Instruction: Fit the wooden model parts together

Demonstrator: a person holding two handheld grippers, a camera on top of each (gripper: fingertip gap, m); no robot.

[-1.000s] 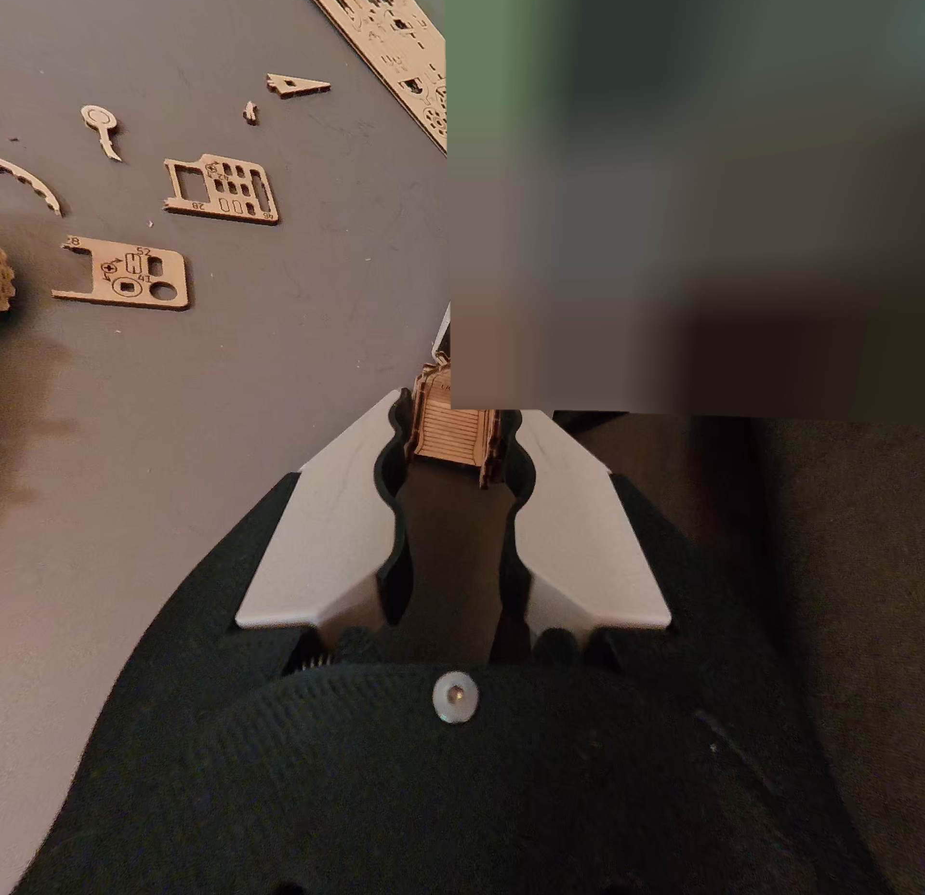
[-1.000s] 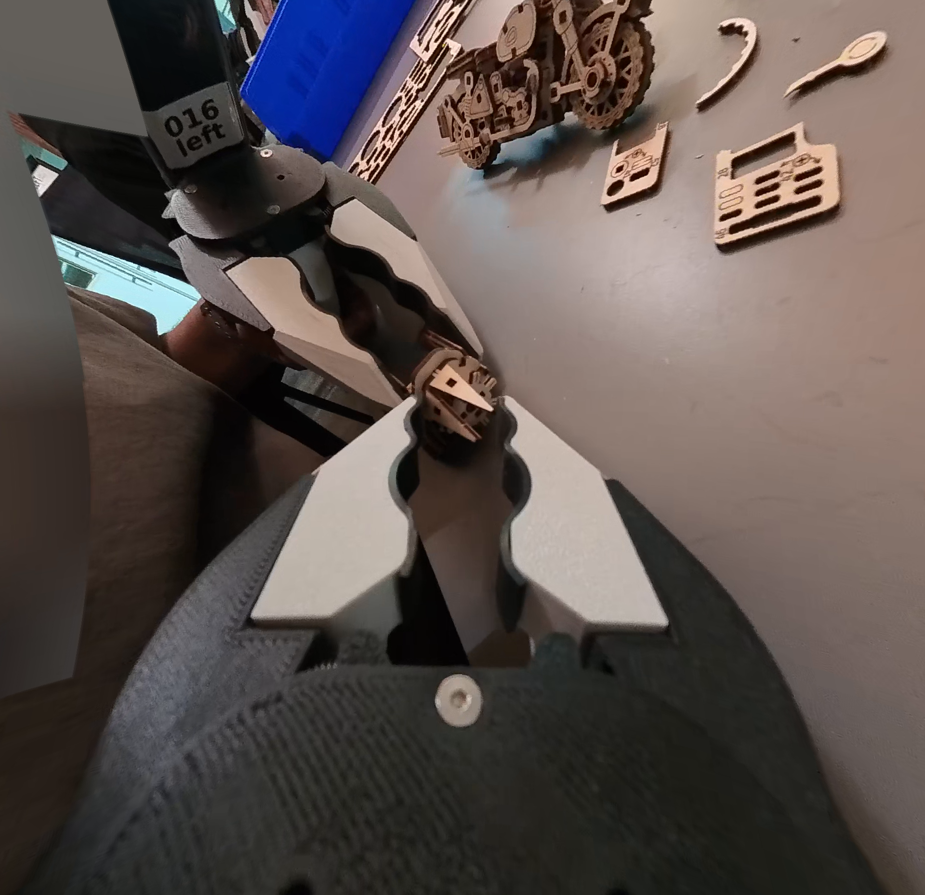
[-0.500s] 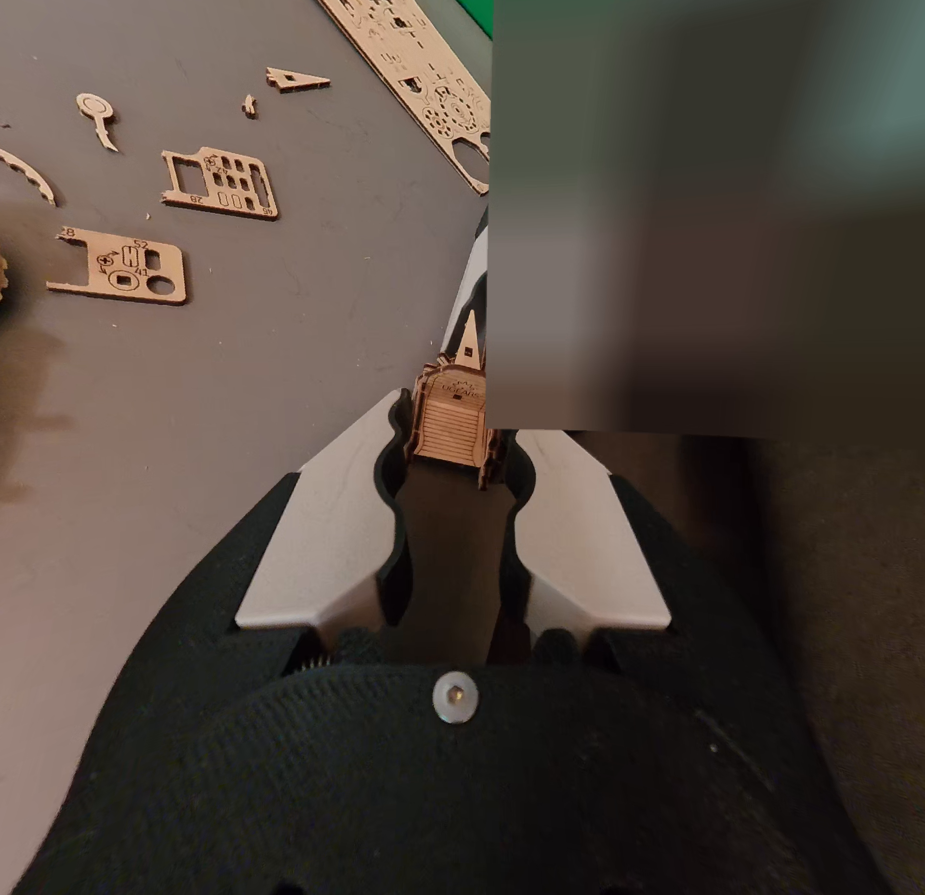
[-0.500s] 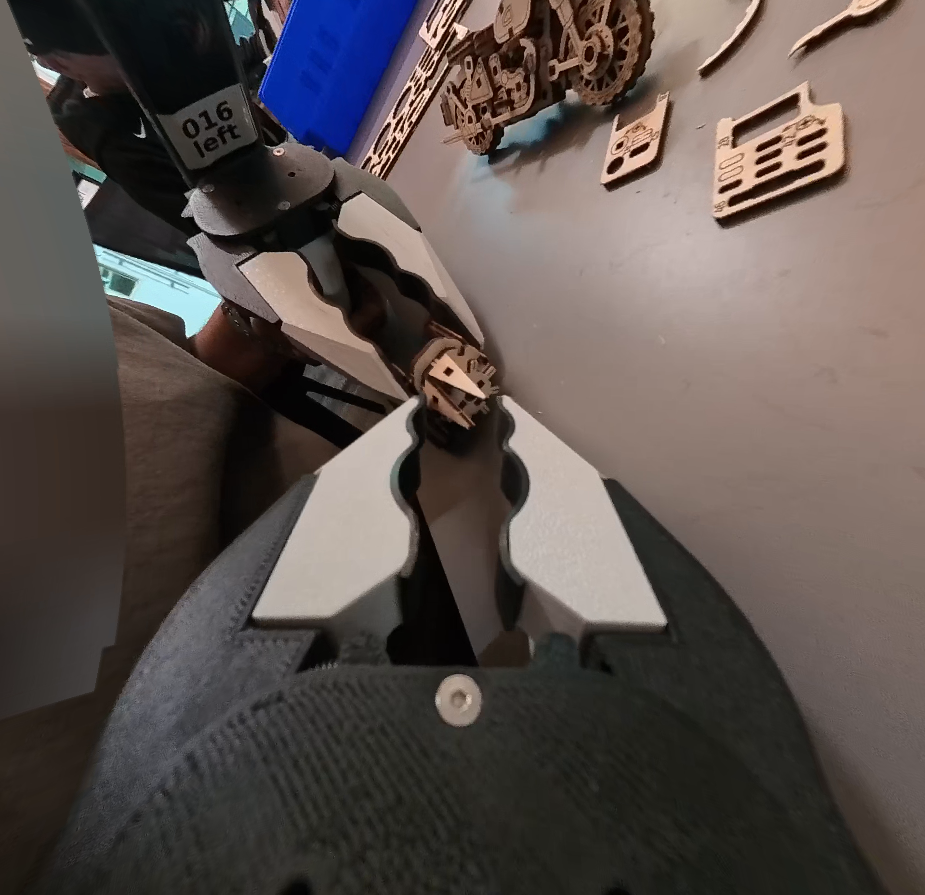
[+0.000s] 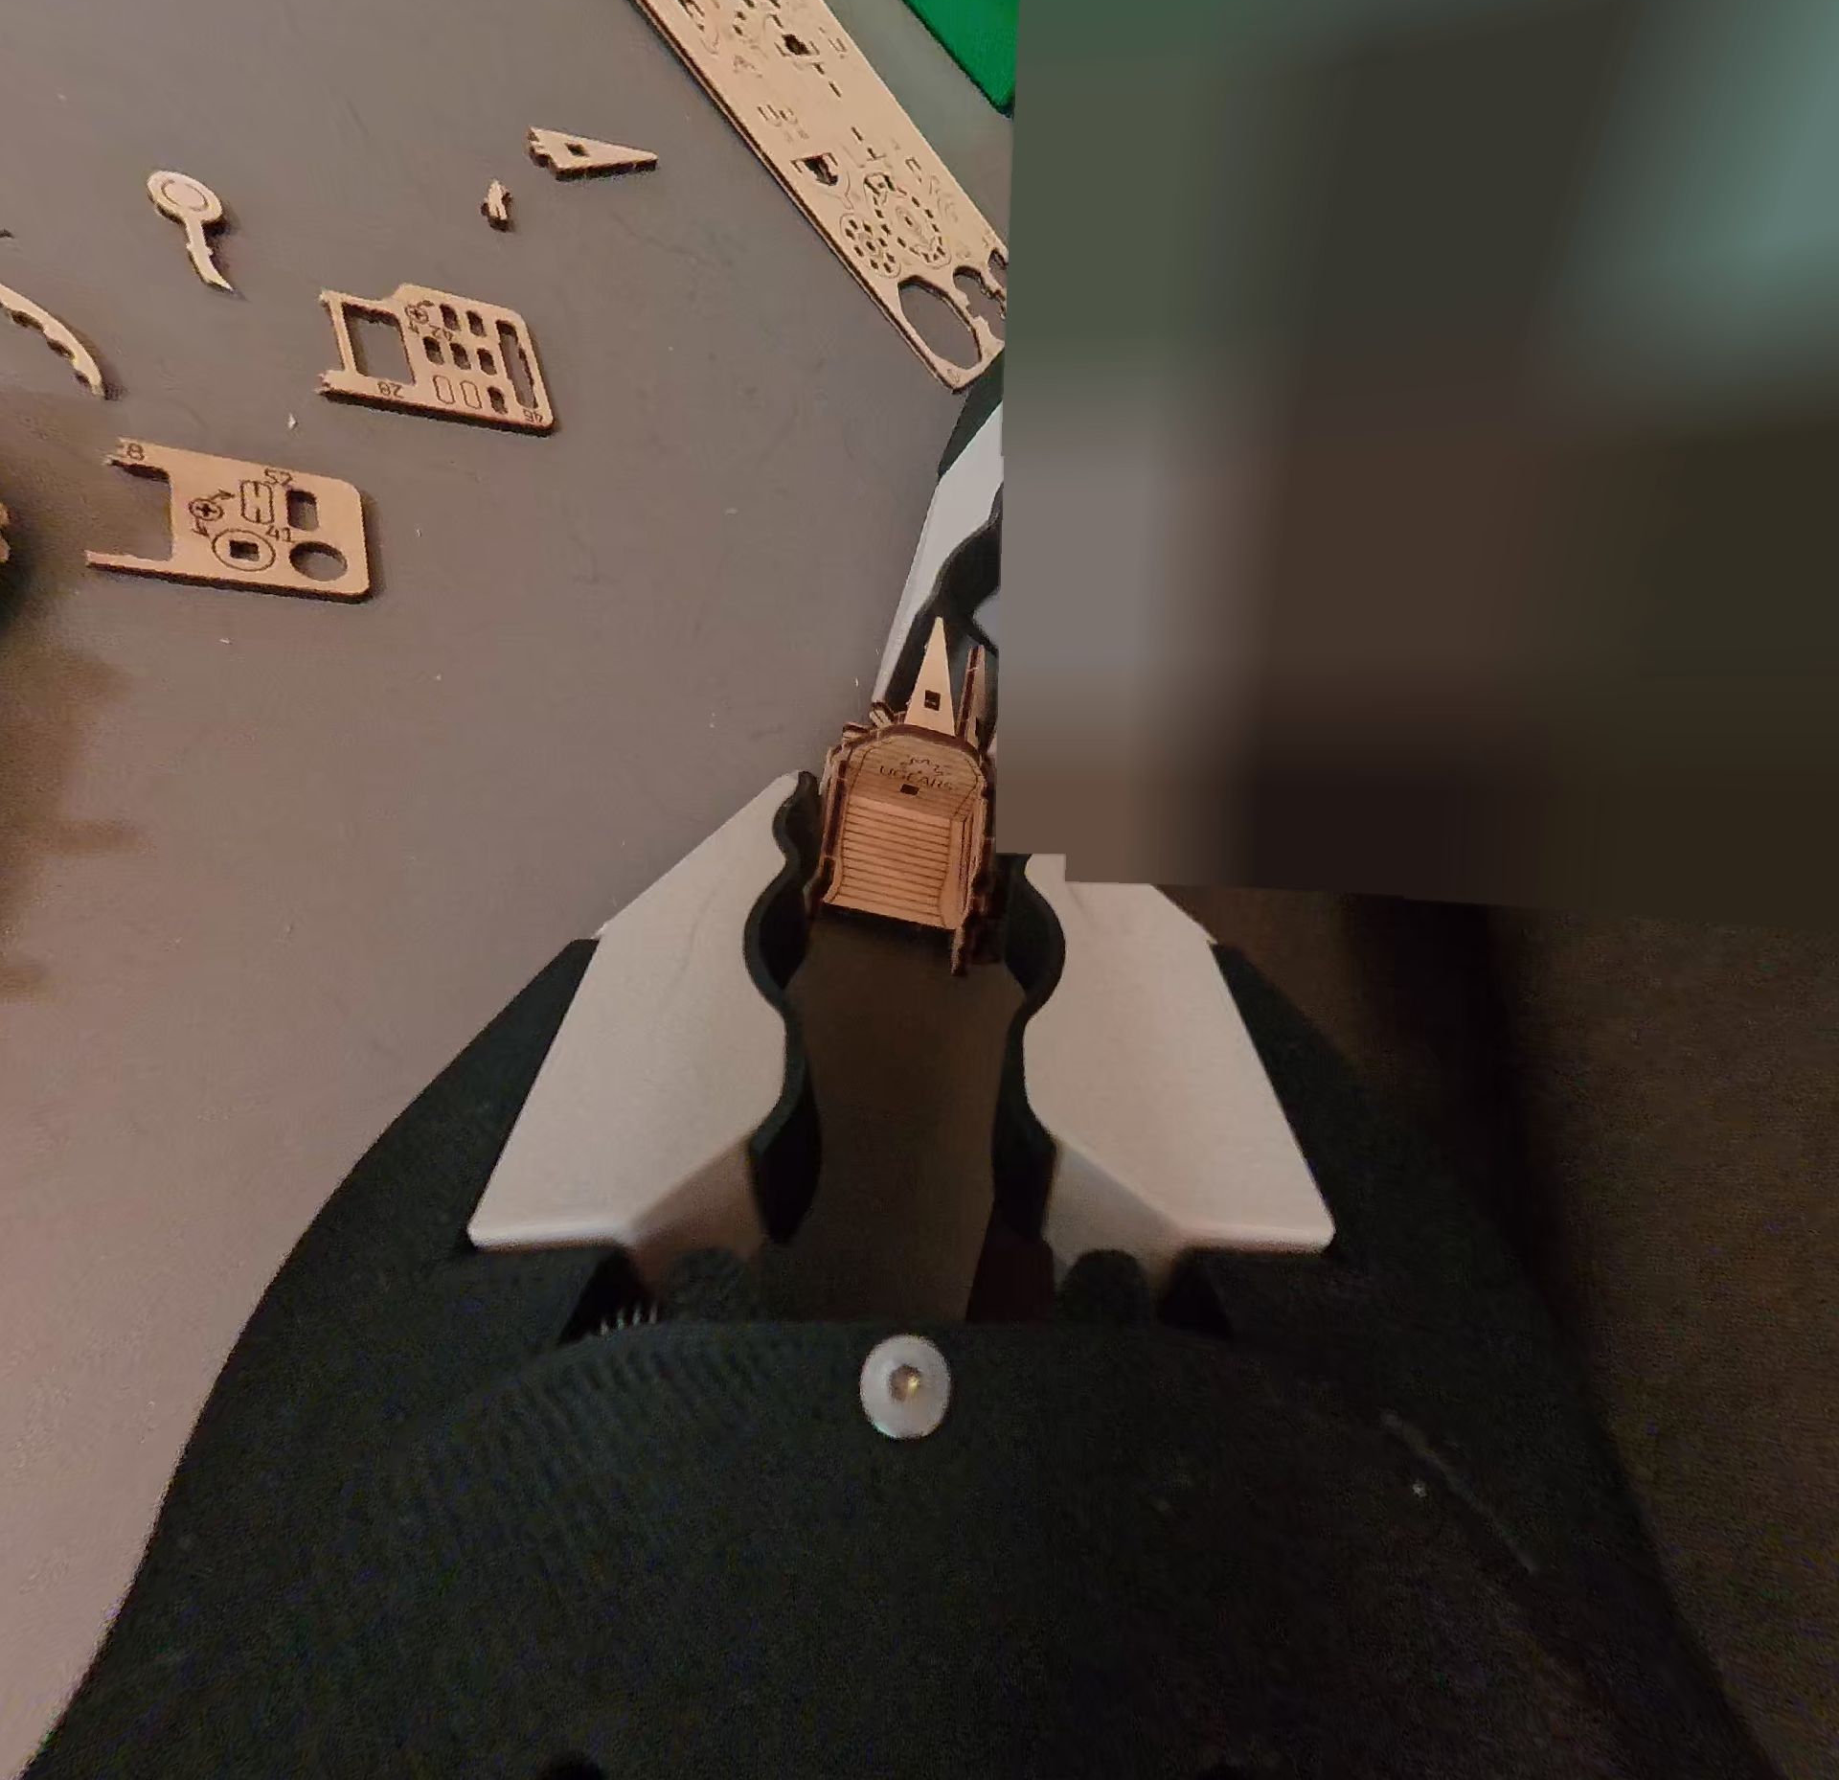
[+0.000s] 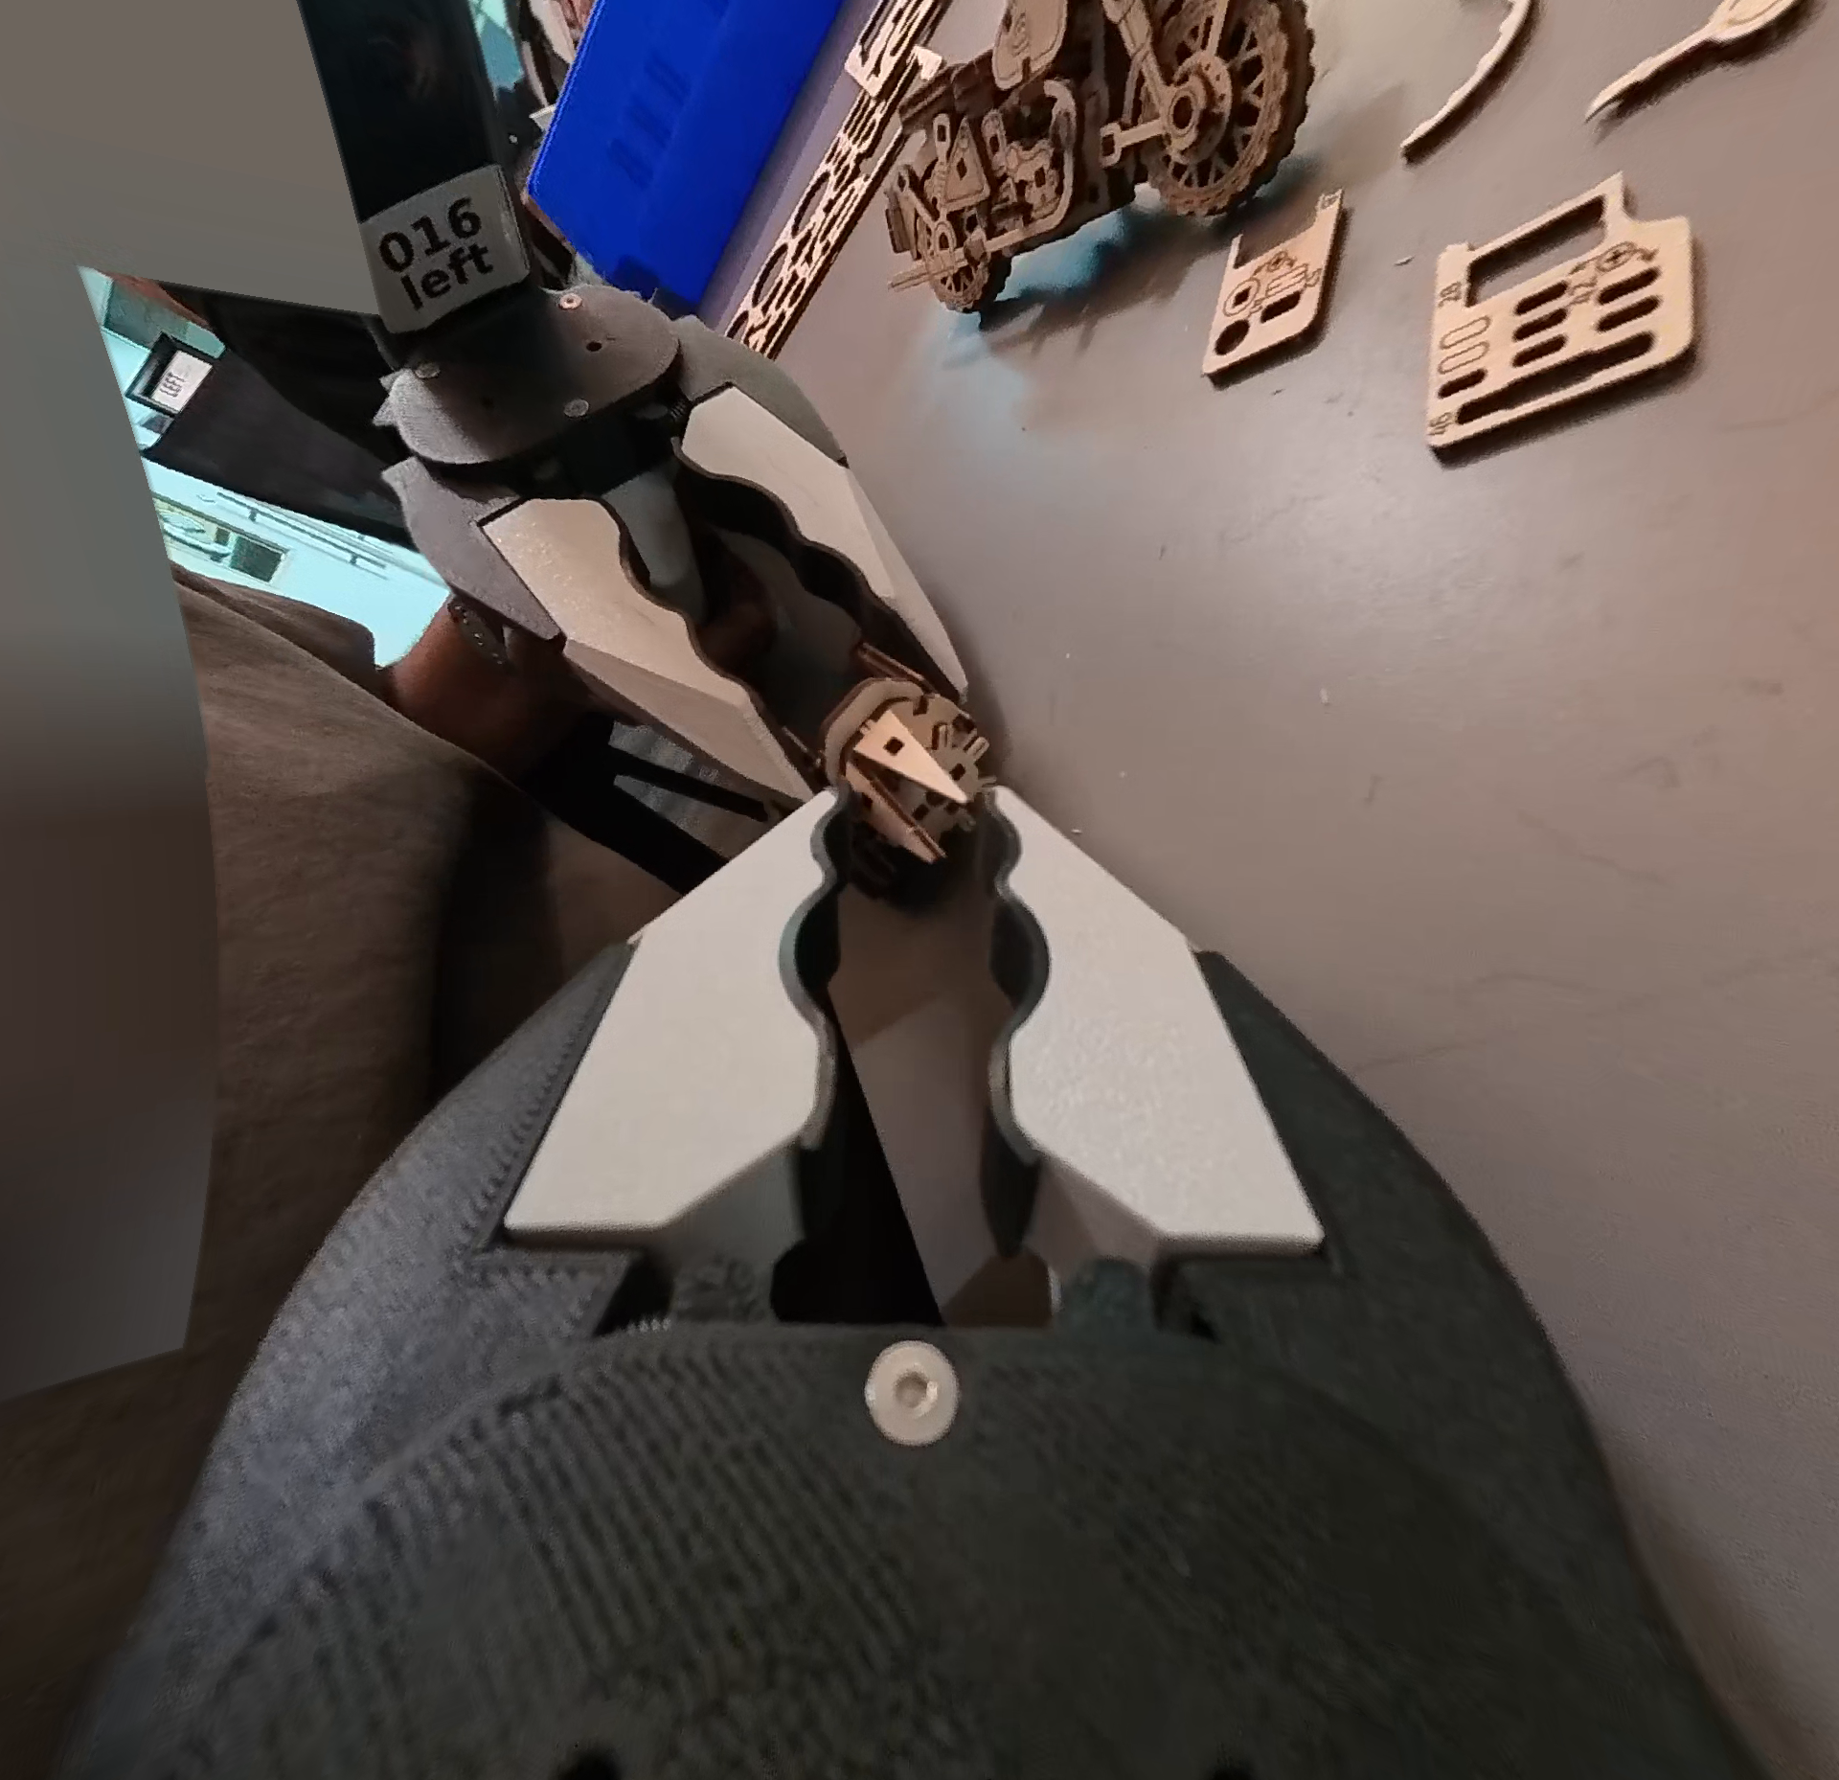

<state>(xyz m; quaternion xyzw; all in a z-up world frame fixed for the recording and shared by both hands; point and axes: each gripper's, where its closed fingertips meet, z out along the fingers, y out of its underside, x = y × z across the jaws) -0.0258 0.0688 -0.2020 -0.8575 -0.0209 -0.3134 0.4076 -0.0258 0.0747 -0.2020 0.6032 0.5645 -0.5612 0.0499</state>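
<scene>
Half done at most, judging by how things lay. Clamped tight in the left gripper (image 5: pixel 906 826): a small ribbed wooden subassembly (image 5: pixel 896 856), held in the air just off the edge of the grey surface (image 5: pixel 597 687). Pinched, as far as could be told, in the right gripper (image 6: pixel 916 817): a triangular part (image 6: pixel 911 752), met nose to nose with the left gripper and pressed broad end first against the subassembly's far face, beside a second fin of like shape. Could not tell whether seated fully home or only started in its slot. Left lying on the surface, well apart from both grippers and likely yet to be fitted: a spare triangular piece (image 5: pixel 587 152), a spoon-shaped piece (image 5: pixel 189 219) and a curved toothed strip (image 6: pixel 1473 40). Punched-out offcut frames (image 5: pixel 438 364) near these, and a long cut sheet (image 5: pixel 846 160) toward the far edge. Stood beyond all that, largely built: a wooden motorcycle model (image 6: pixel 1105 110), near a blue bin (image 6: pixel 697 90).
</scene>
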